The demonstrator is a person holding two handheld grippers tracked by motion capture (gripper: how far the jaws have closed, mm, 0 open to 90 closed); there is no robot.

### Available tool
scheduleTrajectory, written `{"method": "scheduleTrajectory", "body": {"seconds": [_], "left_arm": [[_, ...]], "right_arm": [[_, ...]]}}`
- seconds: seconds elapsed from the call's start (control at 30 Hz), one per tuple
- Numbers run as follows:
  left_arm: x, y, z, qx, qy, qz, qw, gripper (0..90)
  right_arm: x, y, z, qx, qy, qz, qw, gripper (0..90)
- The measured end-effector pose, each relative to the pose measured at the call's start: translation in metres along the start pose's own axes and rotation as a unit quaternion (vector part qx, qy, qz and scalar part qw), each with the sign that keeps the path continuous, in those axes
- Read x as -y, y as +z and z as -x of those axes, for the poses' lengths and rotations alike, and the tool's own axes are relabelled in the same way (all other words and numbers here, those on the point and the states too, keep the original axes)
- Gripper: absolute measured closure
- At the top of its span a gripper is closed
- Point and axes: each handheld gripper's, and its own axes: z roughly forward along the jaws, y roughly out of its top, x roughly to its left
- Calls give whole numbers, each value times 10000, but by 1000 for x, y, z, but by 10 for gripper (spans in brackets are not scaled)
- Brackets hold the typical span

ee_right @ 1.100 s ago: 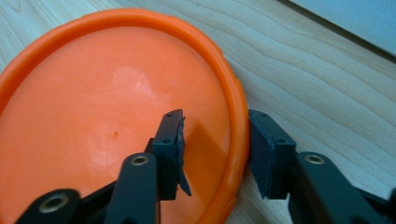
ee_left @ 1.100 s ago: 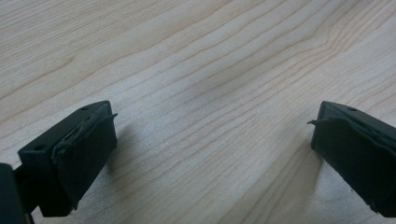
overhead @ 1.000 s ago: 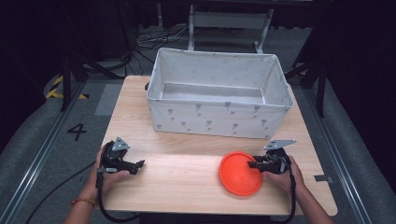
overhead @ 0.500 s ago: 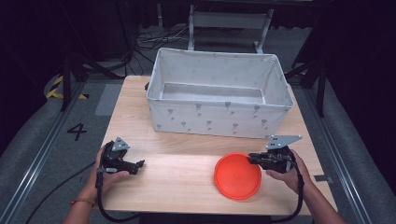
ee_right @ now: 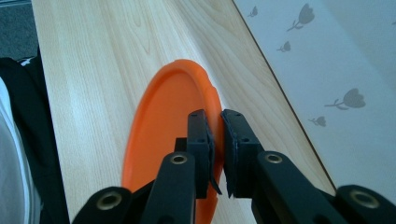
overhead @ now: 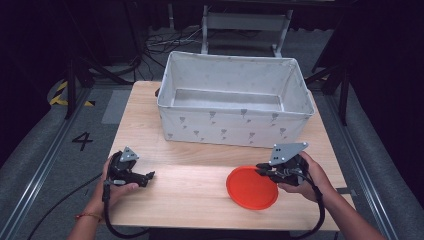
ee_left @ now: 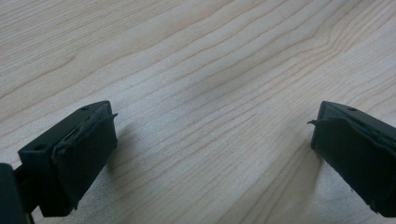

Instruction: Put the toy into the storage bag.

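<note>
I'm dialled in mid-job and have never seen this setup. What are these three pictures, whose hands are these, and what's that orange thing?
There is no robot arm: a person holds a two-jaw tool in each hand. The high view looks down on the wooden table. The other two pictures come from cameras riding on each tool, looking along its black jaws. The left gripper rests on bare wood, jaws wide apart and empty. The right gripper has its jaws closed on the rim of an orange plate, which lies on the table. Behind stands a white fabric bin printed with small grey flowers; its visible interior looks empty.
</note>
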Motion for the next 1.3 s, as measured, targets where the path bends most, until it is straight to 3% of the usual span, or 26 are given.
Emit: {"method": "scheduleTrajectory", "body": {"seconds": [0.33, 0.63, 0.9, 1.13, 1.3], "left_arm": [[0, 0, 0, 0, 0, -2, 10000, 6], [0, 0, 0, -2, 2, 0, 10000, 6], [0, 0, 0, -5, 1, 0, 10000, 6], [0, -1, 0, -12, 25, -16, 10000, 7], [0, -1, -1, 12, 45, -14, 10000, 6]], "right_arm": [[-8, -15, 1, 95, -157, -32, 9998, 824], [-9, -48, 10, 340, -206, -37, 9992, 824], [-12, -72, 18, 406, -234, -29, 9989, 824], [-15, -90, 32, 541, -126, 185, 9983, 824], [-24, -104, 37, 668, -183, 171, 9974, 824]]}}
